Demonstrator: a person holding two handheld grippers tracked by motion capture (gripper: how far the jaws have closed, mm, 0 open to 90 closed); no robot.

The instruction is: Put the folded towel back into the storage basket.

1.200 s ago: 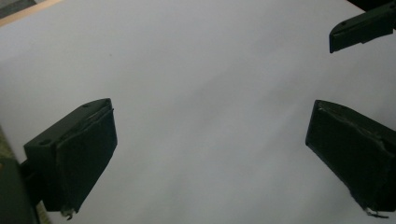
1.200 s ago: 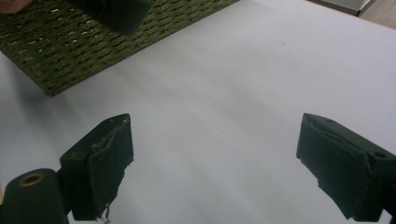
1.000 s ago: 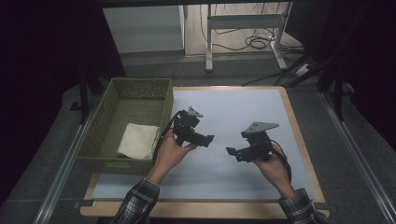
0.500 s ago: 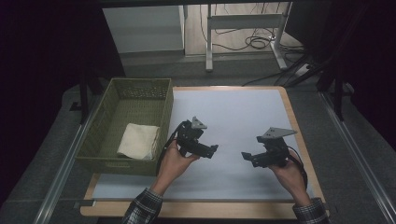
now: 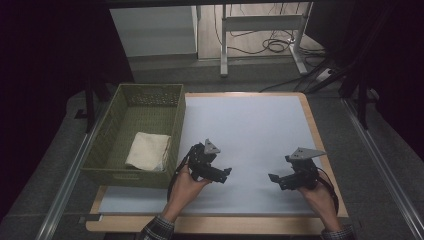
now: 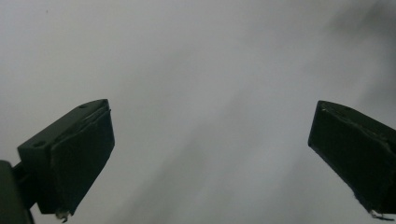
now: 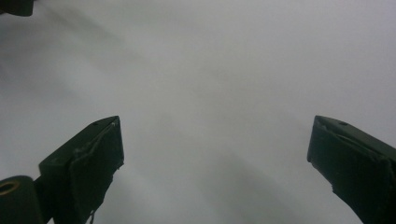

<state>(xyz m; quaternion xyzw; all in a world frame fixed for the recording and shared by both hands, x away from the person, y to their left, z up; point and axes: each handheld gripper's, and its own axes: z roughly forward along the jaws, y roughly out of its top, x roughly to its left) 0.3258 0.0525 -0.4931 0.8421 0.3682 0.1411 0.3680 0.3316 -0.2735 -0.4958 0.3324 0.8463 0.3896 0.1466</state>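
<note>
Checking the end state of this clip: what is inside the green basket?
One folded cream cloth lies on the floor of the green basket, toward its near end. Anything beneath the cloth is covered.

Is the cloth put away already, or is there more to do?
Looks done: the folded cloth lies inside the green basket at the table's left. In hand: nothing. The left gripper and the right gripper both have their jaws wide apart over the bare white table, and the right jaws have just been opening with nothing between them. Left: probably little, since nothing else waits on the table.
</note>
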